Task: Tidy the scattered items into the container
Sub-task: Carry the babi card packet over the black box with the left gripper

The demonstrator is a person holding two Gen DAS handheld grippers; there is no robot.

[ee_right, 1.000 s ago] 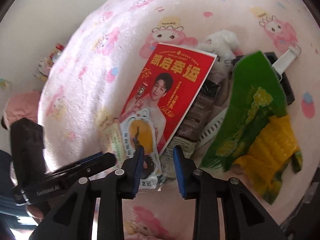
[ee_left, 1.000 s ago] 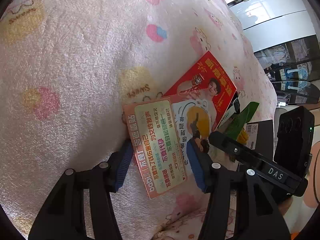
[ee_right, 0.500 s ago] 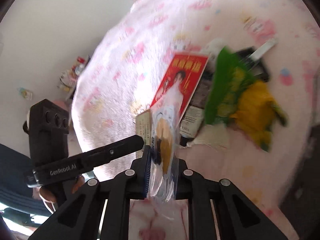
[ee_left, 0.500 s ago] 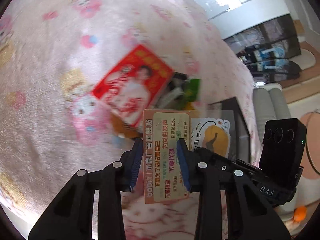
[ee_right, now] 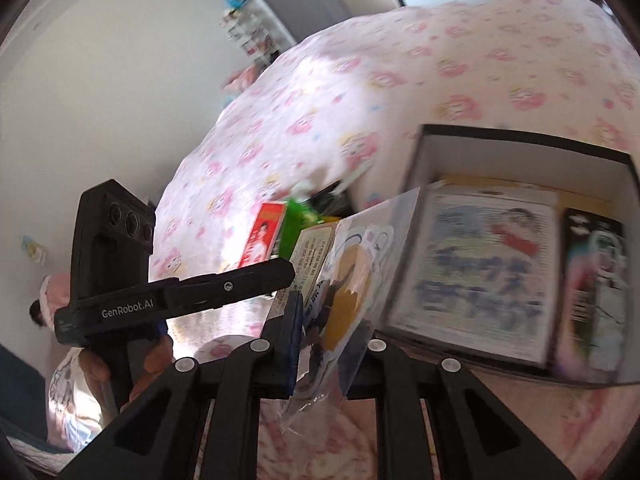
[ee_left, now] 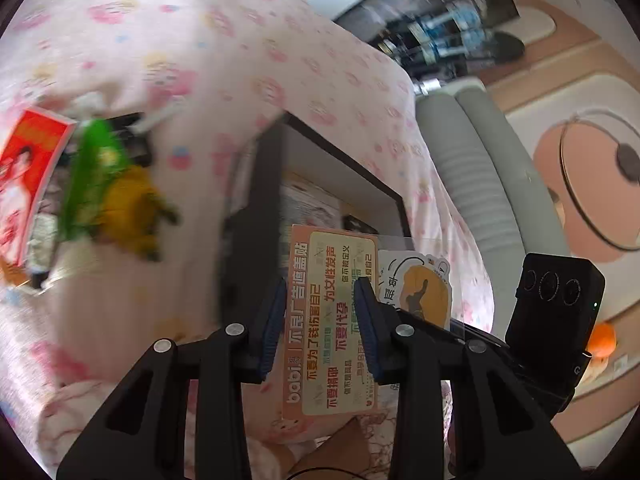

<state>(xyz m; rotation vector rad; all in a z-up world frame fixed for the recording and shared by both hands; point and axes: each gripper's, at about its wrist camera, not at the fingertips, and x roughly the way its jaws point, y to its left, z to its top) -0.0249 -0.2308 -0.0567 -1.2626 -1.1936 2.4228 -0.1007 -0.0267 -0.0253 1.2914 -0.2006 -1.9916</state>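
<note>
We found the left gripper clamped on an orange sticker card, its pads bearing on the card's two long edges. The card's long axis ran straight out along the fingers, far end pointing toward the black box, which lay directly ahead and below on the pink patterned blanket.

The right gripper, just beside the left, was pinched nearly shut on a clear-sleeved sticker packet. The packet stood on edge, long axis rising up and away from the fingers, top leaning toward the box's near wall. The box lay ahead and to the right in that view, already holding printed packets.

We judged the right hand nearer the opening. The red card and green-and-yellow pouch remained on the blanket, left of the box.
</note>
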